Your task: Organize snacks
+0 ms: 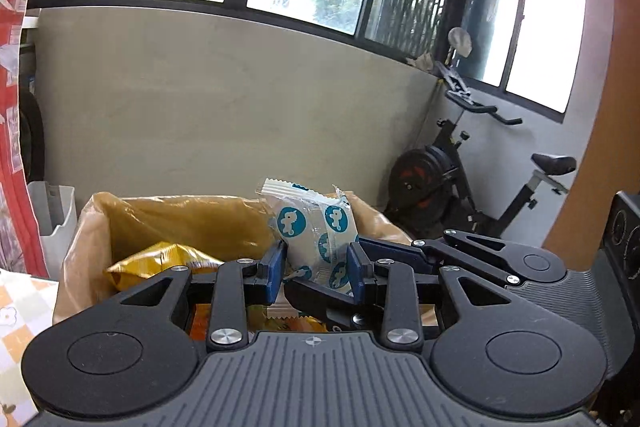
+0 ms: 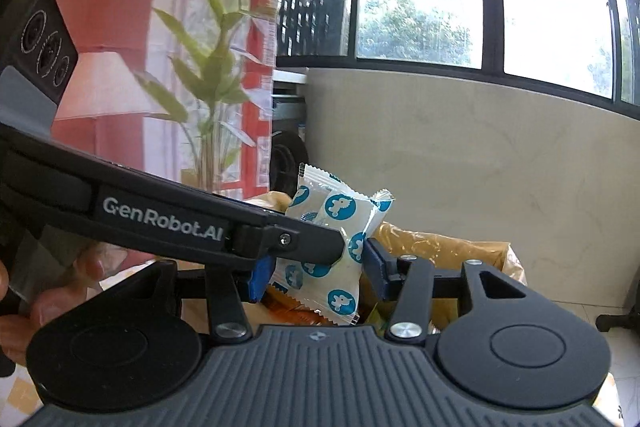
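I see the big box lined w/ a tan plastic bag (image 1: 192, 219) sitting low behind both tools, a yellow snack bag (image 1: 160, 261) lying inside it at left. Above its rim, the white packet w/ blue round prints (image 1: 316, 239) is pinched from both sides: left gripper (image 1: 316, 269) and right gripper (image 2: 316, 273) each clamp it betw. their blue pads.
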A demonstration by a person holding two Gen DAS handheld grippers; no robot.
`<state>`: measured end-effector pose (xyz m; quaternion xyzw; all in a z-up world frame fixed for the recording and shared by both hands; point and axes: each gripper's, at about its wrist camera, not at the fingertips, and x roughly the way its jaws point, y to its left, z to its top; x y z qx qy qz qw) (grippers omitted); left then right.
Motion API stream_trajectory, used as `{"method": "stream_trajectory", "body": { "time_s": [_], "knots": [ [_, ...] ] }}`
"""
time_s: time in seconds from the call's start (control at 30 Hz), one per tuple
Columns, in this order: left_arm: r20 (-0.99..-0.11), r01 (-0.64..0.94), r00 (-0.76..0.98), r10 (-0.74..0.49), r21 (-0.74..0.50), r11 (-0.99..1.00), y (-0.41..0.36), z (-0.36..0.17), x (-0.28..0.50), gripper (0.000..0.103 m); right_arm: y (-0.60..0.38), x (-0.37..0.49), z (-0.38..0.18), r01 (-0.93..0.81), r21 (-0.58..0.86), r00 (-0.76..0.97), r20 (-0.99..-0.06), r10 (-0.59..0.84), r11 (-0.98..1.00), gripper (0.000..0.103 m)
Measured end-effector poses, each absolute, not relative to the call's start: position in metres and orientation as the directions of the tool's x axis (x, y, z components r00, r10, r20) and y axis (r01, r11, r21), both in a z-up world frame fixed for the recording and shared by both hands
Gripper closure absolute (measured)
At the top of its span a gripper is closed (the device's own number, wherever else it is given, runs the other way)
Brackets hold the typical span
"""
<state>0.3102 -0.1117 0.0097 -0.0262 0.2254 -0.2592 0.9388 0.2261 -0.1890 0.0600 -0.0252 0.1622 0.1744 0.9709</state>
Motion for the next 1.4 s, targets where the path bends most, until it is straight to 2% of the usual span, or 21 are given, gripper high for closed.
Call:
{"method": "stream_trajectory", "body": {
  "time_s": [0.3, 0.37, 0.4, 0.43, 0.5, 0.63, 0.93, 1.3, 1.4],
  "knots": [
    [-0.485, 0.447, 0.735, -0.474, -0.178, 0.876, -0.117, -0.006, 0.323, 0.067, -0.191, 0.248, 0.044, -0.314, 0.032, 0.858, -0.419, 0.298, 0.949, 0.052],
    [-0.496, 0.441, 0.741, -0.452, -0.149, 0.885, -0.117, -0.006, 0.32, 0.065, -0.187, 0.245, 0.04, -0.282, -0.007, 0.864, -0.437, 0.251, 0.959, 0.049],
    [-0.499, 0.438, 0.745, -0.443, -0.137, 0.889, -0.116, -0.006, 0.319, 0.057, -0.187, 0.242, 0.039, -0.271, -0.023, 0.868, -0.438, 0.234, 0.962, 0.043],
    [-0.499, 0.435, 0.748, -0.438, -0.131, 0.891, -0.115, -0.005, 0.316, 0.045, -0.187, 0.24, 0.038, -0.262, -0.024, 0.87, -0.438, 0.225, 0.965, 0.038],
    [-0.495, 0.429, 0.756, -0.428, -0.119, 0.895, -0.112, -0.003, 0.316, 0.031, -0.192, 0.237, 0.039, -0.238, 0.002, 0.87, -0.443, 0.215, 0.971, 0.035],
    [-0.479, 0.395, 0.796, -0.371, -0.053, 0.917, -0.11, 0.008, 0.307, 0.018, -0.2, 0.232, 0.046, -0.191, 0.042, 0.875, -0.446, 0.189, 0.981, 0.023],
    [-0.445, 0.31, 0.856, -0.261, 0.04, 0.95, -0.098, 0.031, 0.27, 0.014, -0.206, 0.206, 0.068, -0.134, 0.069, 0.888, -0.435, 0.15, 0.989, 0.007],
    [-0.357, 0.167, 0.927, -0.117, 0.114, 0.979, -0.078, 0.071, 0.199, 0.012, -0.21, 0.145, 0.098, -0.08, 0.138, 0.909, -0.395, 0.129, 0.987, 0.001],
    [-0.316, 0.142, 0.943, -0.101, 0.112, 0.983, -0.071, 0.084, 0.167, 0.008, -0.211, 0.125, 0.108, -0.062, 0.136, 0.913, -0.393, 0.112, 0.989, 0.001]
  ]
}}
